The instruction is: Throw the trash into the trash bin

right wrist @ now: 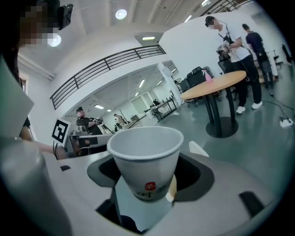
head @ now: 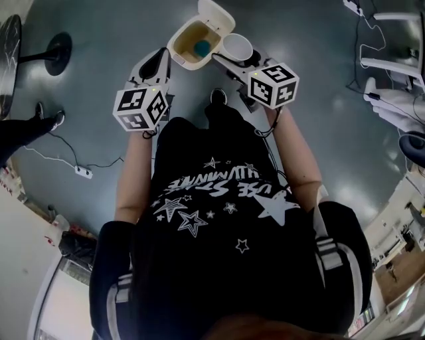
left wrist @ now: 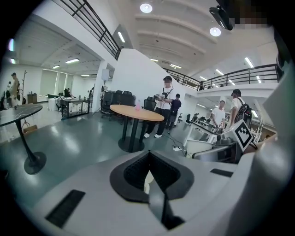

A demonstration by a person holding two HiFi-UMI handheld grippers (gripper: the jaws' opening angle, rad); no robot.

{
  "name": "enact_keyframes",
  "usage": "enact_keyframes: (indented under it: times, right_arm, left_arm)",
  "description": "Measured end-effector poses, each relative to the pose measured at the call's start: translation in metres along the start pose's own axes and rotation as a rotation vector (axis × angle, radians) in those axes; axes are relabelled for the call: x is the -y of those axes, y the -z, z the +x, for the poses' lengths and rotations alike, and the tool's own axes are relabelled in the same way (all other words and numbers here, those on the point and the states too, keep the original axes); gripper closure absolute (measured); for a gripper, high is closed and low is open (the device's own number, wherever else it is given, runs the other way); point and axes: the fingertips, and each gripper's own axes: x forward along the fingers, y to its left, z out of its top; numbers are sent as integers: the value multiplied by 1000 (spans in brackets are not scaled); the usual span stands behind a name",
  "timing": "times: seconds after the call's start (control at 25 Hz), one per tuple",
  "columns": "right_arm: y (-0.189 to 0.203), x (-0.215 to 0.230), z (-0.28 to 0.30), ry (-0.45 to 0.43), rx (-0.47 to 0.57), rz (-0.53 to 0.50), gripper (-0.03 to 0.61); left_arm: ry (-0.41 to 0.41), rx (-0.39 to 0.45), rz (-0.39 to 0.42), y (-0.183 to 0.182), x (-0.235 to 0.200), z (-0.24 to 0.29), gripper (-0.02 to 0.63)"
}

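Closest to you, your left gripper has its jaws together with nothing clamped. A pale sliver shows in the slot behind them, too little to identify. Your right gripper is clamped on the paper cup, a white cup with a small red mark low on its wall. The jaws press its lower half and its open mouth faces away from the gripper.

Both grippers point forward over the grey floor, one on each side of the trash bin. In the head view the cup sits at the right edge of the bin's open mouth, overlapping its rim. The cream lid is flipped back on the far side, and a small blue thing lies inside.

A power strip lies on the floor to your left. Farther out stands a round wooden-topped table, with a person just behind it.
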Motion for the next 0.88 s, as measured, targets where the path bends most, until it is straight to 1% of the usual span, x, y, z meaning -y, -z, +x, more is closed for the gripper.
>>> enact_keyframes:
  times: [0.2,0.48,0.64,0.88]
  right_arm:
    - [0,13,14,-35,-35,-19,255]
    - [13,21,32,-31,-62,-17,255]
    - [19,29,55,-11,-88,-34,255]
    - [20,40,91,48,-77,-2,255]
  left_arm:
    - [-40,7,-3,2,0,6,603]
    - [-65,-17,-74,27,-19,15,603]
    - [-46,-32,-84,38,-40,33,603]
    - [-2,-65,-71,52,-74,67,603]
